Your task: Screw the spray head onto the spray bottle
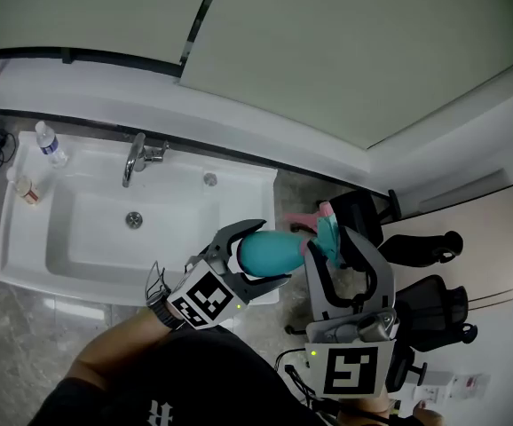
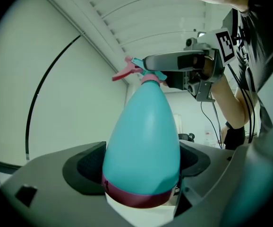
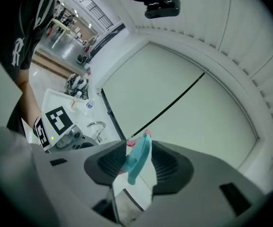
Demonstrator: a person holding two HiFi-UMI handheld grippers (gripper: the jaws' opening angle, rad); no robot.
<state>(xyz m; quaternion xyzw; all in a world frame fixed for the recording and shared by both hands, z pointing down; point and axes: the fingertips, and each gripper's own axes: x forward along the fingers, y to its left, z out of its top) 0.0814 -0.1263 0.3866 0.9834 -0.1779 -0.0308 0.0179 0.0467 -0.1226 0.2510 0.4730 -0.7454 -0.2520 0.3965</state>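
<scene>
My left gripper (image 1: 270,254) is shut on a teal spray bottle (image 1: 272,248) with a dark red band near its base (image 2: 139,197). It holds the bottle in the air in front of the sink. The teal spray head (image 1: 328,232) with a pink trigger (image 2: 123,73) sits on the bottle's neck. My right gripper (image 1: 330,243) is shut on that head. In the right gripper view the spray head (image 3: 139,157) stands edge-on between both pads. The neck joint is hidden by the jaws.
A white sink (image 1: 35,256) with a chrome faucet (image 1: 137,156) lies to the left below the grippers. A water bottle (image 1: 51,144) and a small jar (image 1: 27,189) stand on its left rim. Black office chairs (image 1: 430,248) stand at the right.
</scene>
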